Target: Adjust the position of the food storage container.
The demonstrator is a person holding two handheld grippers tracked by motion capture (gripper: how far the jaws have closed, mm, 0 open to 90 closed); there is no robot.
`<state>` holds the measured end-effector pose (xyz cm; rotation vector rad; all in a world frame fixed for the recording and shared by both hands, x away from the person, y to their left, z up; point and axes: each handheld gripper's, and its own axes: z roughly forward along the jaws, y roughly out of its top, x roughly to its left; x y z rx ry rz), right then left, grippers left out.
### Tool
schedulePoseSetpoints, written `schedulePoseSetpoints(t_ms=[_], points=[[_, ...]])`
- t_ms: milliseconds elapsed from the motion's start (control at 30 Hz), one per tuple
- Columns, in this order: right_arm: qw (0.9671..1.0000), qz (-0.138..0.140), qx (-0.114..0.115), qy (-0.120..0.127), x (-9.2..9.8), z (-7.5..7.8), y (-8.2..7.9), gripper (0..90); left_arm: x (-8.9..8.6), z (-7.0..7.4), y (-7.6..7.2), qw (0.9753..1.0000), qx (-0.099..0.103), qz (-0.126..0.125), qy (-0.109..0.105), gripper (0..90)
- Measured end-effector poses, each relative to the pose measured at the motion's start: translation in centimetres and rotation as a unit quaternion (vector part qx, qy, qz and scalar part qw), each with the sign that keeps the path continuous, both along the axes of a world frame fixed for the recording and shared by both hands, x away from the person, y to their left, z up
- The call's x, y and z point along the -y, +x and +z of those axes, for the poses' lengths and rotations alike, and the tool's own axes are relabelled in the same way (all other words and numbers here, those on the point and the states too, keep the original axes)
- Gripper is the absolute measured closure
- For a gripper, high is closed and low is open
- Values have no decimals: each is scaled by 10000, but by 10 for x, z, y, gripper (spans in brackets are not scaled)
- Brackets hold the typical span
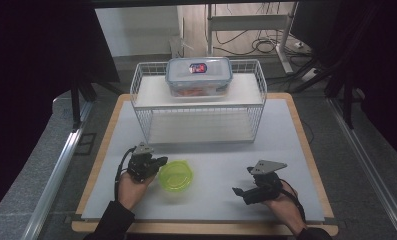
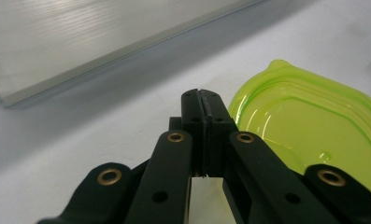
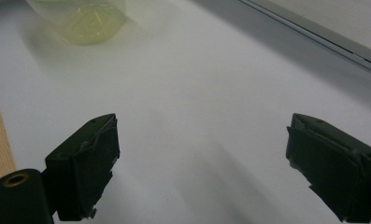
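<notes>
Near the front edge of the worktop (image 1: 286, 130), toward its right corner, the right tongs (image 1: 239, 192) lie low over the pale mat with their jaws spread wide and nothing between them; the right gripper view shows bare mat in the gap between the two black pads (image 3: 87, 163). The right hand (image 1: 281, 200) grips them from below, the grey plate on top.

Toward the front left, the left tongs (image 1: 162, 162) are pressed together, their jaws meeting in a thin seam in the left gripper view (image 2: 202, 109). They hold nothing; their tip sits just beside the left rim of the green container (image 1: 175, 176), and whether it touches that rim I cannot tell. The left hand (image 1: 131, 186) holds them.

The green container stands on the mat left of the worktop's middle, between the two tongs and much closer to the left ones. The left gripper view shows its ridged translucent lid (image 2: 309, 121) close up, closed on top; the right gripper view shows its pale see-through wall (image 3: 87, 21) from the side, far off and blurred. No contents can be made out.

Farther back, a white wire rack (image 1: 198, 107) stands at the rear of the worktop. On its upper shelf rests a clear lidded box (image 1: 198, 76) with a label on top and something orange inside, too indistinct to name
</notes>
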<state>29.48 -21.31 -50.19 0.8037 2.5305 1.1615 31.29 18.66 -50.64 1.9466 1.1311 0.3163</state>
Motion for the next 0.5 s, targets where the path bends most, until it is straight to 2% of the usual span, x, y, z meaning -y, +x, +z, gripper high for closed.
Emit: schedulePoseSetpoints(t_ms=[133,200,233,300,433,467,500], points=[[10000,3,10,-13,0,0,0,94,-12,3,-10,9999,21,105,-84,900],[10000,-3,19,-9,0,0,0,94,-17,3,-24,9999,67,114,-26,900],[10000,-3,19,-9,0,0,0,94,-17,3,-24,9999,67,114,-26,900],[10000,2,31,-36,0,1,-1,94,-19,3,-35,9999,74,131,36,900],[10000,2,60,-54,0,1,-2,94,-20,-2,-54,9999,-29,112,79,899],[10000,5,68,-52,0,1,-2,94,-19,-5,-61,9998,-129,72,111,899],[10000,5,68,-52,0,1,-2,94,-19,-5,-61,9998,-129,72,111,899]])
